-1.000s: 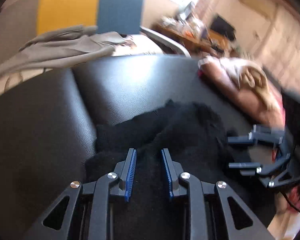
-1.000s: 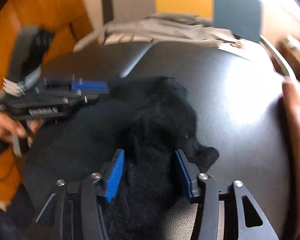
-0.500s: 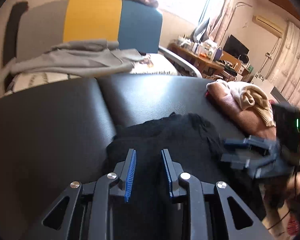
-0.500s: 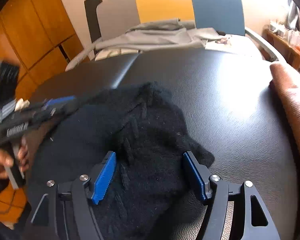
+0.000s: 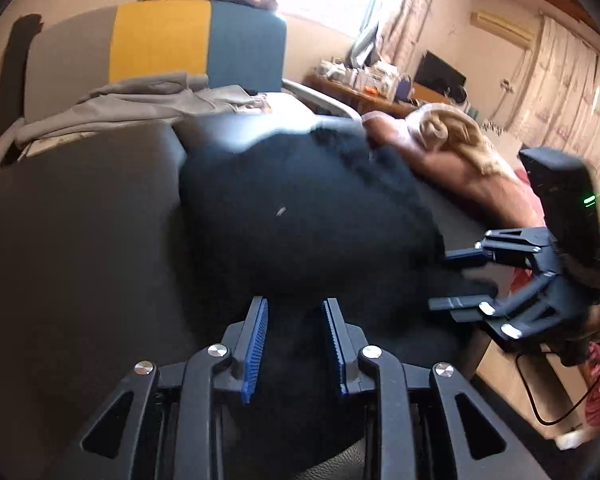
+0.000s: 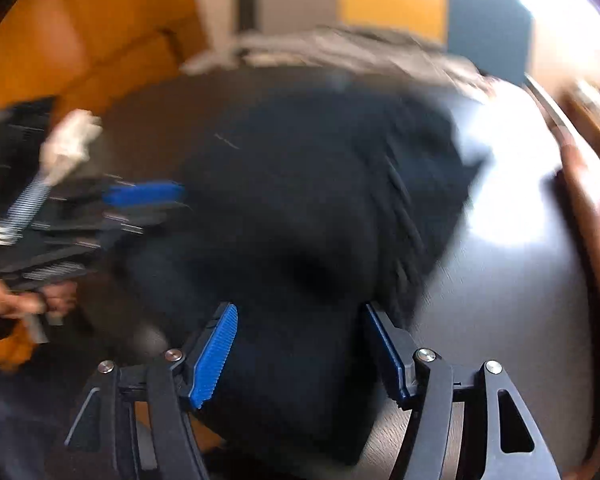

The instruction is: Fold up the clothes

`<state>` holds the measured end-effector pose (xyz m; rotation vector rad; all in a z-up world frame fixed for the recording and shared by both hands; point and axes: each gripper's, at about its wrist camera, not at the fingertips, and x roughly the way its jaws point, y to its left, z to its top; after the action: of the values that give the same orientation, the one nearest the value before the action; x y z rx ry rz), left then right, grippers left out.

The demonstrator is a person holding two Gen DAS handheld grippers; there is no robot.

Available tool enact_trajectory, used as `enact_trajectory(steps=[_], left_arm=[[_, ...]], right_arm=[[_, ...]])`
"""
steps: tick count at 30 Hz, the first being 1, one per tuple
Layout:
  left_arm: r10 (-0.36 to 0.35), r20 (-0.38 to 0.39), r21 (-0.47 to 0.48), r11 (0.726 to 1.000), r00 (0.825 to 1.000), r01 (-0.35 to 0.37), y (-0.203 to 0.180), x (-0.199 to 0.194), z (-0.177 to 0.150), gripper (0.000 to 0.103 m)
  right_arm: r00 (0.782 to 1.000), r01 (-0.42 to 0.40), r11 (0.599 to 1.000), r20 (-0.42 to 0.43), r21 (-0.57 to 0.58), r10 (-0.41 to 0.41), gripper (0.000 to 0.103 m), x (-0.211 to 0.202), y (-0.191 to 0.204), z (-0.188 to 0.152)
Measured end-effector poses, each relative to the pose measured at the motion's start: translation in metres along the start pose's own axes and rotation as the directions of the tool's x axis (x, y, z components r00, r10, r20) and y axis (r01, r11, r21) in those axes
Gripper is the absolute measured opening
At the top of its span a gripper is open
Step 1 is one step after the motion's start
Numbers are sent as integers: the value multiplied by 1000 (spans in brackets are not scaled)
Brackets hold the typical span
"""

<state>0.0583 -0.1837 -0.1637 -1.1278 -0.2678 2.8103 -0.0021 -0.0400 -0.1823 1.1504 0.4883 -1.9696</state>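
Both grippers work on one black knitted garment (image 5: 300, 216) spread over a black padded surface (image 5: 80, 240). At 6 o'clock in the left wrist view, the left gripper (image 5: 296, 344) has its blue ribbed pads (image 5: 256, 344) part-way apart with the dark cloth filling the gap between them; whether they pinch it I cannot tell, since black fabric hides the contact. At 3 o'clock in that same view the right gripper (image 5: 456, 280) reaches in toward the garment's edge.

From the right wrist view, which is badly blurred, the right gripper (image 6: 300, 344) sits at 6 o'clock with jaws wide and closing, cloth between them but the pads not visibly pressing on it. A hand (image 6: 16, 300) at 9 o'clock carries the left gripper (image 6: 140, 200).

Beyond the garment, at 11 o'clock in the left wrist view, a grey cloth (image 5: 140, 104) lies draped in front of a grey, yellow and blue chair back (image 5: 160, 44). At 2 o'clock lies a brown and tan heap of clothes (image 5: 452, 148), touching the black garment's far edge.
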Motion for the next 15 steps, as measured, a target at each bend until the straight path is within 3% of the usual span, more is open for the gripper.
enact_trajectory(steps=[3,6,12,15], left_arm=[[26,30,21,999,999,-27,-9,3,-9,27],[12,39,-25,1000,999,-11,-4,2,-9,27],[-49,57,-157,986,997,58,13,-16,2,28],[-16,106,-228,973,994,40,36,-33,13,28]], right_arm=[[993,-45,995,109,91,35,66,-3,-18,-22],[996,2,998,92,56,-7,67,-3,-8,-20],[994,-44,994,103,102,33,71,-10,-12,-22],[994,-71,989,94,132,59,73,-14,-15,-17]])
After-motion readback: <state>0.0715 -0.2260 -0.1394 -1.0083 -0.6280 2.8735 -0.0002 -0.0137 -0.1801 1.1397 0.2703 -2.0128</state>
